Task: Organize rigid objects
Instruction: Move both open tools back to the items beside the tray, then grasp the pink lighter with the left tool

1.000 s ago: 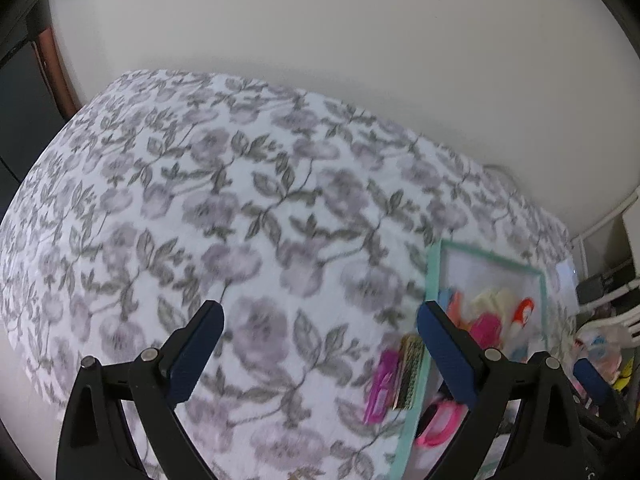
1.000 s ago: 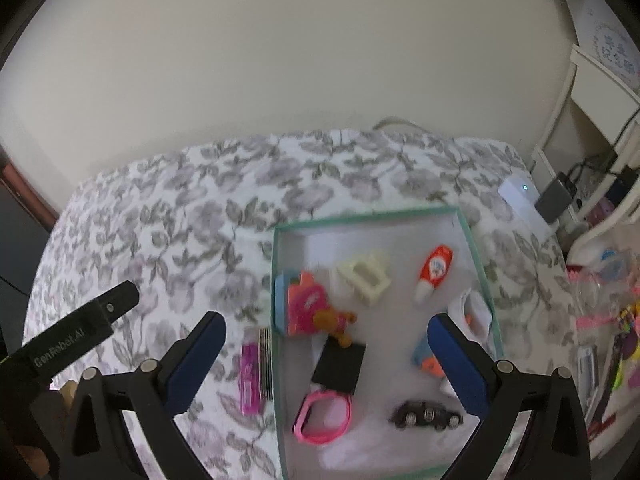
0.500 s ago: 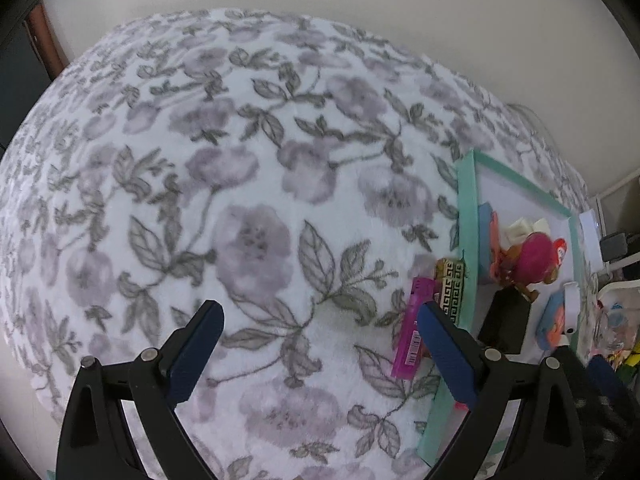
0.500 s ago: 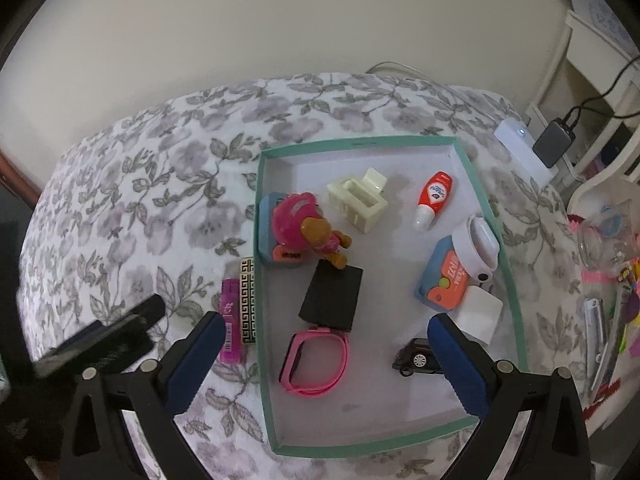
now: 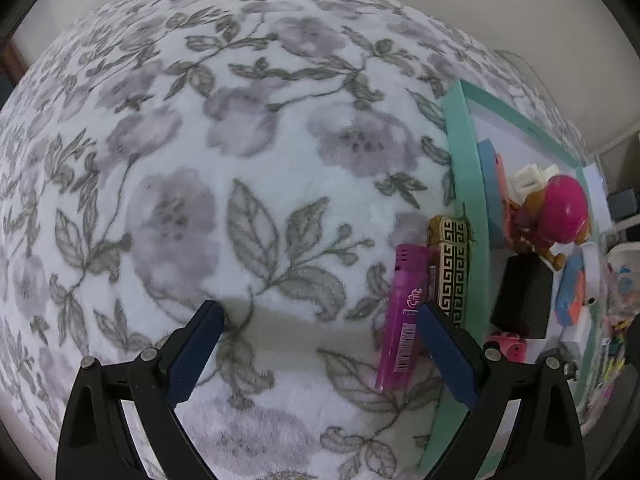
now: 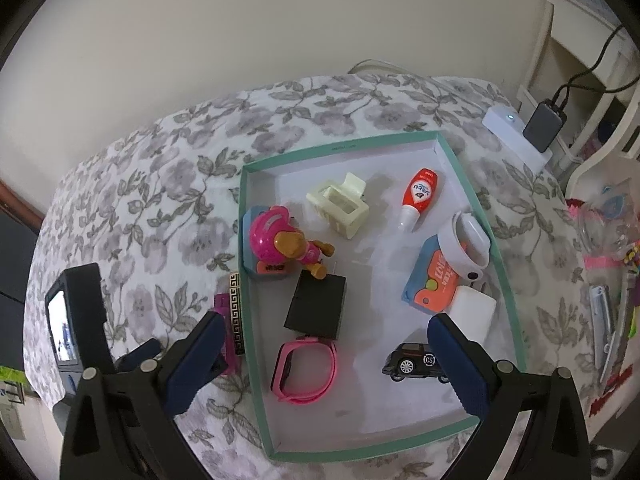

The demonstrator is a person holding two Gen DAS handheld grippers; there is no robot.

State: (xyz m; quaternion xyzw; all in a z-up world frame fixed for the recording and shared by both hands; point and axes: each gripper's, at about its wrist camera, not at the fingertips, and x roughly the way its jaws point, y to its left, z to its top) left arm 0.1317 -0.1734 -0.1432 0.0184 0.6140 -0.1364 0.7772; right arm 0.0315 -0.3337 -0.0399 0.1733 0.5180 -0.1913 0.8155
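My left gripper (image 5: 318, 322) hangs low over the white floral bedspread (image 5: 240, 184), jaws wide apart and holding nothing. Just beside its right finger lies a translucent pink plastic lighter (image 5: 402, 316), and touching that on its far side a black-and-gold lighter with a Greek-key pattern (image 5: 452, 268), which sits tight against the outer wall of the shallow mint-green cardboard tray (image 5: 468, 168). Both lighters are on the bed, outside the tray.

My right gripper (image 6: 324, 328) hovers above the tray's near half, jaws spread wide too, empty. Inside the tray I see a pink-helmeted brown toy pup (image 6: 280, 240) on a blue card at the left wall, a cream hair claw clip (image 6: 340, 204) behind it, and a red-and-white squeeze bottle (image 6: 418, 196) toward the far right. A black rectangular box (image 6: 318, 306) sits in the middle with a pink strap watch (image 6: 306, 370) just in front of it. Near the right wall a white wristband (image 6: 466, 246) overlaps a blue-and-orange packet (image 6: 432, 280); a white block (image 6: 472, 312) and a black toy car (image 6: 412, 362) lie nearer me.
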